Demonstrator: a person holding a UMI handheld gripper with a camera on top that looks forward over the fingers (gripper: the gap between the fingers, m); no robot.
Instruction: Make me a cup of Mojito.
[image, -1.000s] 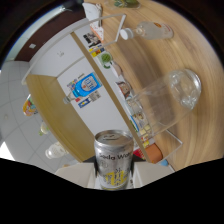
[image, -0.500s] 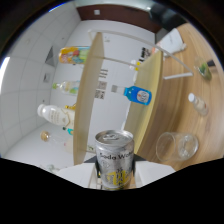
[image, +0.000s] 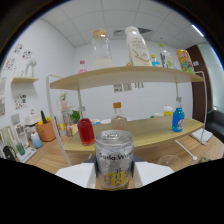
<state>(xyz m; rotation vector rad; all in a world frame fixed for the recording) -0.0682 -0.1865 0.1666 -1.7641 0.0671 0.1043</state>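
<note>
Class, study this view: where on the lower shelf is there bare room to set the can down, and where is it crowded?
The gripper holds the soda can. On the lower shelf, bare wood runs between the clear bottle and the blue bottle. It is crowded near the red bottle and the orange pot.

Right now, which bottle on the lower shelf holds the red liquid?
The red bottle, just beyond the soda can held between the gripper fingers. The clear bottle has an orange cap; the blue bottle stands farther along.
</note>
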